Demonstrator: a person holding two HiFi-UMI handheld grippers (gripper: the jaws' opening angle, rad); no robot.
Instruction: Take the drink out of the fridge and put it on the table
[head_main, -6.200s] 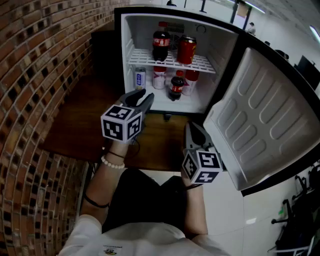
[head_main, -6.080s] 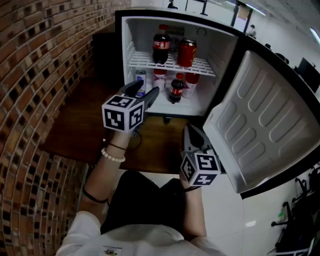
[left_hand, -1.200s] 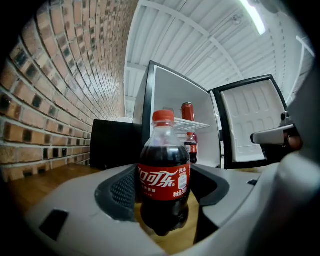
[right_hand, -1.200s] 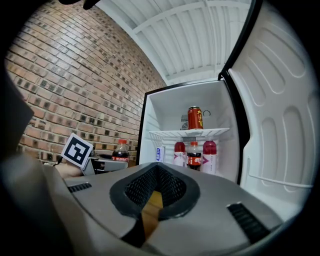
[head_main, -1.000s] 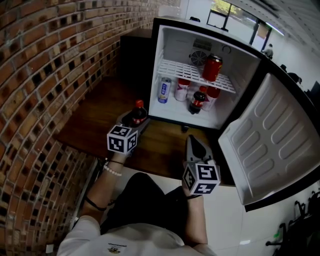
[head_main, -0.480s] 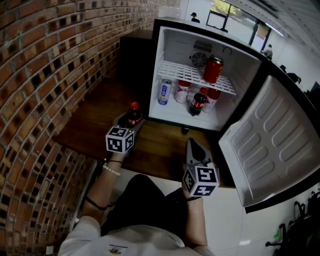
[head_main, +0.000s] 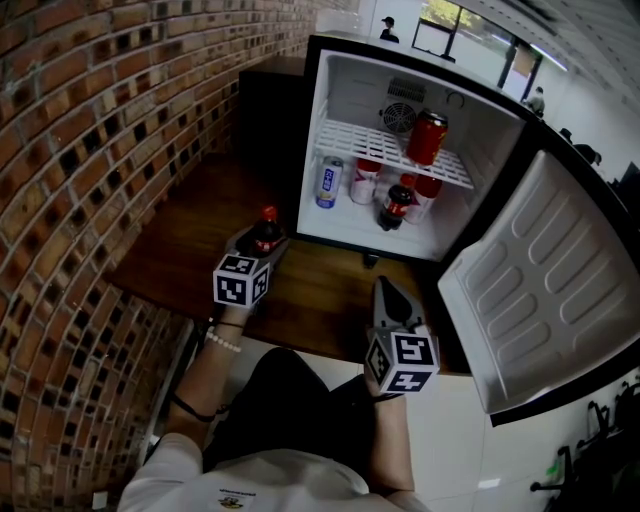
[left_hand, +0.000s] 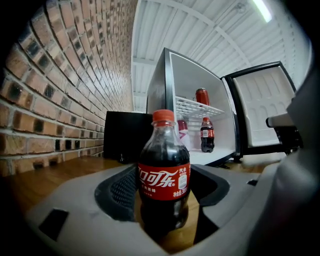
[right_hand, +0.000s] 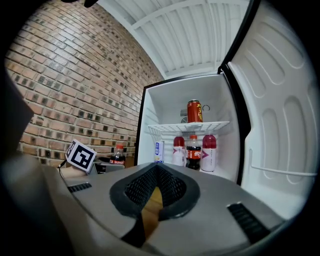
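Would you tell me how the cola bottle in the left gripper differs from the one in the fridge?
The held cola bottle is over the wooden table; the fridge cola bottle stands on the fridge floor, under the wire shelf. The left gripper's jaws clamp the held one; no gripper touches the fridge one. Both stand upright with red caps and labels.

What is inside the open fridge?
A red can on the wire shelf; below it a slim white can, two pink bottles and a dark soda bottle. Anything behind them is covered.
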